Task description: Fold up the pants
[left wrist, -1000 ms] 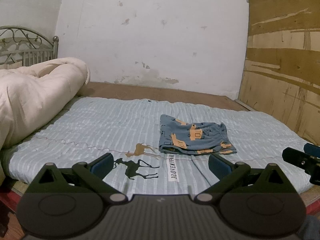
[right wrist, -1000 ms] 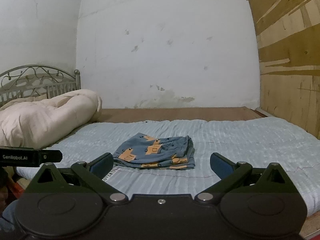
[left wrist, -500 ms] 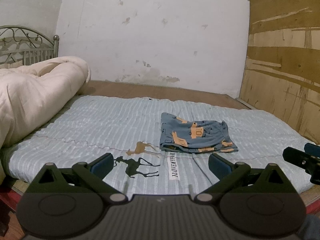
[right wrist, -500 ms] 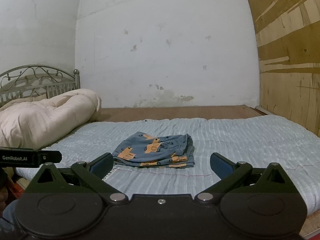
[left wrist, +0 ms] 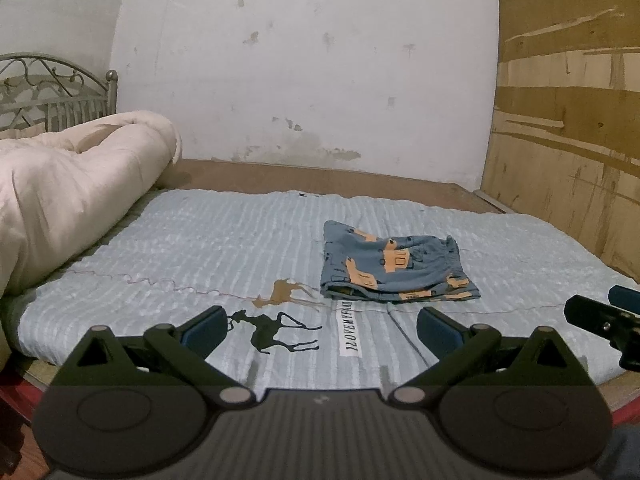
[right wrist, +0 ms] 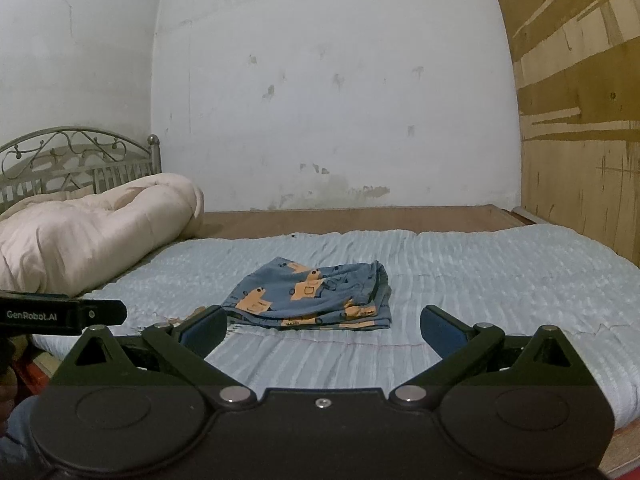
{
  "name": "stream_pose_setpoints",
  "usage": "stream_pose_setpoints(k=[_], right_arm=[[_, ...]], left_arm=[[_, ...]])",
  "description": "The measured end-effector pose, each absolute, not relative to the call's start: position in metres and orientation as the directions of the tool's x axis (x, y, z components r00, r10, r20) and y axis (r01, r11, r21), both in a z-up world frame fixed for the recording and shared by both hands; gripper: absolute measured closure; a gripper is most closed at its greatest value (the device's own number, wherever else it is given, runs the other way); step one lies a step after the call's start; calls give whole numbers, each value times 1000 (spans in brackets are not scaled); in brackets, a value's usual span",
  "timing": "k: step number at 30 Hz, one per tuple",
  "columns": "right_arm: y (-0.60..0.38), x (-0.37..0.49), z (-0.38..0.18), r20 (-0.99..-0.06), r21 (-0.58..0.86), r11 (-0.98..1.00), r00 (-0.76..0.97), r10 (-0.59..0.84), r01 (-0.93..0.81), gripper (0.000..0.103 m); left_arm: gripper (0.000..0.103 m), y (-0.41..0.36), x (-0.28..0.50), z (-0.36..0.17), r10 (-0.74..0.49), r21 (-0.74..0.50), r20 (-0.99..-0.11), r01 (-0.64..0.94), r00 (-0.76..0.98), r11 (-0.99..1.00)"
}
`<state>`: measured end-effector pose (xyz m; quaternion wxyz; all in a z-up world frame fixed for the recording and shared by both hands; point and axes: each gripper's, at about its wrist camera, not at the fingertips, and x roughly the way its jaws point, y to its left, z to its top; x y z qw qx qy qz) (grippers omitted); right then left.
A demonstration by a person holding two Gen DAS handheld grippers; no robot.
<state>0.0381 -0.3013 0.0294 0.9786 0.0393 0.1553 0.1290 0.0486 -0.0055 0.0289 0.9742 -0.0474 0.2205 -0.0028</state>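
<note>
A pair of blue pants (left wrist: 394, 267) with orange vehicle prints lies folded into a compact rectangle on the light blue bedspread (left wrist: 224, 248). In the right wrist view the pants (right wrist: 316, 295) sit just beyond the fingertips, near the middle of the bed. My left gripper (left wrist: 322, 330) hangs open over the near edge of the bed, short of the pants and holding nothing. My right gripper (right wrist: 324, 328) is open too, with nothing between its fingers. Each gripper shows at the edge of the other's view.
A rolled cream quilt (left wrist: 68, 188) lies along the left side by a metal headboard (right wrist: 76, 164). A plywood wall (left wrist: 568, 128) borders the right, and a white wall stands behind. Bare wooden bed base (right wrist: 360, 216) shows beyond the bedspread (right wrist: 500, 272).
Both grippers have drawn back slightly and lifted a little from the bed. The folded pants have not moved. Both jaws stay open.
</note>
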Motion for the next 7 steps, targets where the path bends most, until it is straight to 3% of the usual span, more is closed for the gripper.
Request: stream_pose_setpoints(k=[7], right_arm=[[-301,41,24,-305,120,963,914,267,-241,1]], left_arm=[[1,-4,52,27,-21,-85,-434,-18,901,996]])
